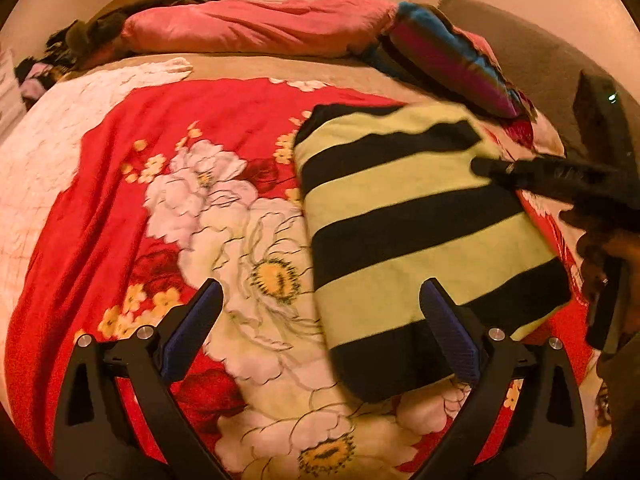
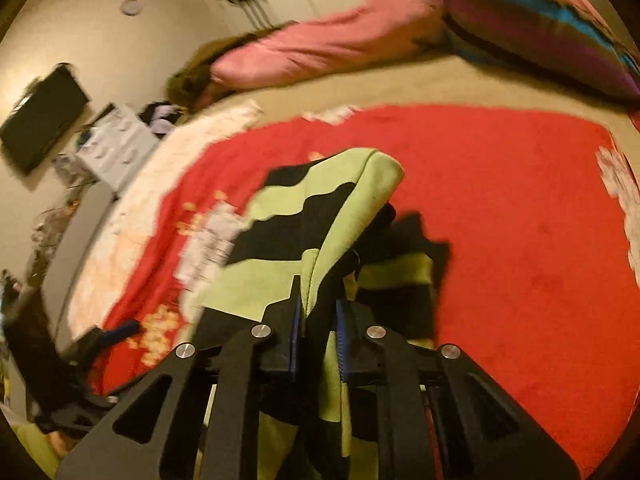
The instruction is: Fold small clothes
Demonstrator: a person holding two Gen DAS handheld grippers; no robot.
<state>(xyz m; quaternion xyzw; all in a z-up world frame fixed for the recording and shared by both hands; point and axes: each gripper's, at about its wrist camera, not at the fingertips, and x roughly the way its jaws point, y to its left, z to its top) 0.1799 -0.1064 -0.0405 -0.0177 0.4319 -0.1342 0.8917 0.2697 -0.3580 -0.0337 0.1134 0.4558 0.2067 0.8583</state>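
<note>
A small garment with yellow-green and black stripes (image 1: 400, 220) lies on the red floral blanket (image 1: 120, 200), right of centre in the left wrist view. My left gripper (image 1: 324, 320) hovers open over its near edge: the right finger is above the cloth, the left finger above the blanket, and nothing is between them. My right gripper (image 1: 480, 167) reaches in from the right onto the garment's far side. In the right wrist view my right gripper (image 2: 318, 308) is shut on a fold of the striped garment (image 2: 320, 208), which rises bunched in front of the blue pads (image 2: 296, 320).
A pink pillow (image 1: 256, 26) and a blue-and-purple striped pillow (image 1: 448, 52) lie along the head of the bed. Dark clothes (image 1: 76, 40) are heaped at the far left corner. A white drawer unit (image 2: 116, 144) and a dark screen (image 2: 40, 120) stand beyond the bed's left edge.
</note>
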